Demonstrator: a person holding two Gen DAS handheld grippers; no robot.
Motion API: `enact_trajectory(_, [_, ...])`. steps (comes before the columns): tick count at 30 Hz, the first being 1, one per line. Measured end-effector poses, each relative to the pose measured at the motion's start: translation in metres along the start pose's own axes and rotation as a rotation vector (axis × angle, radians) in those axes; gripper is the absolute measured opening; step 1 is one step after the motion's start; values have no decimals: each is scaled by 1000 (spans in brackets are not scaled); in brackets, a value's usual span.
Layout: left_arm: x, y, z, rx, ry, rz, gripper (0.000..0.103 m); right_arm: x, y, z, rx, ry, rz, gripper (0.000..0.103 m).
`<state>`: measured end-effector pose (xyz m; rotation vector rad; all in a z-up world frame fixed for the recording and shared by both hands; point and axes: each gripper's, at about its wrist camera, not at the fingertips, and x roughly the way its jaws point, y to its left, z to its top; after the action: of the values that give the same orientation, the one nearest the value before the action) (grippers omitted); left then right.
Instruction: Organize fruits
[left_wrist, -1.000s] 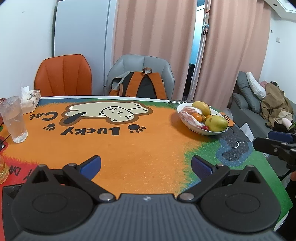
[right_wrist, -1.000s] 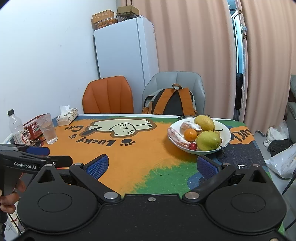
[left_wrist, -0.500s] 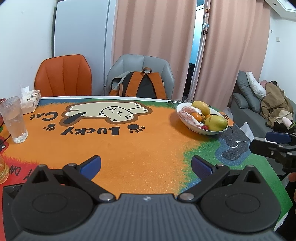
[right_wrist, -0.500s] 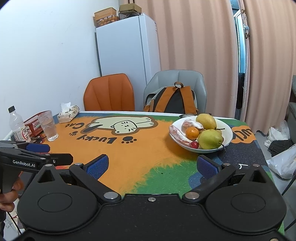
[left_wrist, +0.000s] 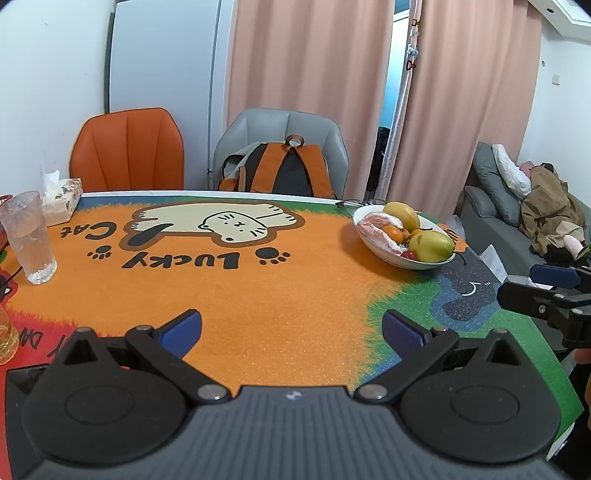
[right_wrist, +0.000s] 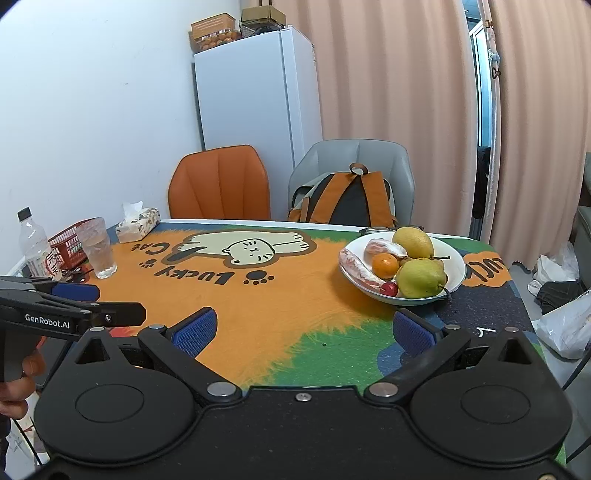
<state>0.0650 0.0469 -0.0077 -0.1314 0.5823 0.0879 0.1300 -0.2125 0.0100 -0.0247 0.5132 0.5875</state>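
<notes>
A white bowl (right_wrist: 456, 267) stands on the right of the cat-print table mat and holds a yellow-green pear (right_wrist: 421, 278), a yellow fruit (right_wrist: 413, 242), a small orange (right_wrist: 385, 265), a red cherry-sized fruit (right_wrist: 389, 288) and peeled pinkish pomelo pieces (right_wrist: 360, 272). The bowl also shows in the left wrist view (left_wrist: 384, 251). My right gripper (right_wrist: 303, 334) is open and empty, low over the mat in front of the bowl. My left gripper (left_wrist: 291, 330) is open and empty over the orange part of the mat, left of the bowl.
A glass of water (right_wrist: 96, 247), a tissue pack (right_wrist: 138, 224), a plastic bottle (right_wrist: 33, 242) and a red basket (right_wrist: 68, 245) stand at the table's left edge. An orange chair (right_wrist: 219, 184) and a grey chair with a backpack (right_wrist: 343, 201) stand behind the table.
Both grippers have drifted slightly forward and higher over the table. The jaws stay open, and the bowl and fruit have not moved.
</notes>
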Motion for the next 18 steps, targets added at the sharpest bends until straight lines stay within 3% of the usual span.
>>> enact_trajectory(18, [-1, -2, -1, 8, -1, -4, 103, 0, 1, 0, -9, 2, 0, 103])
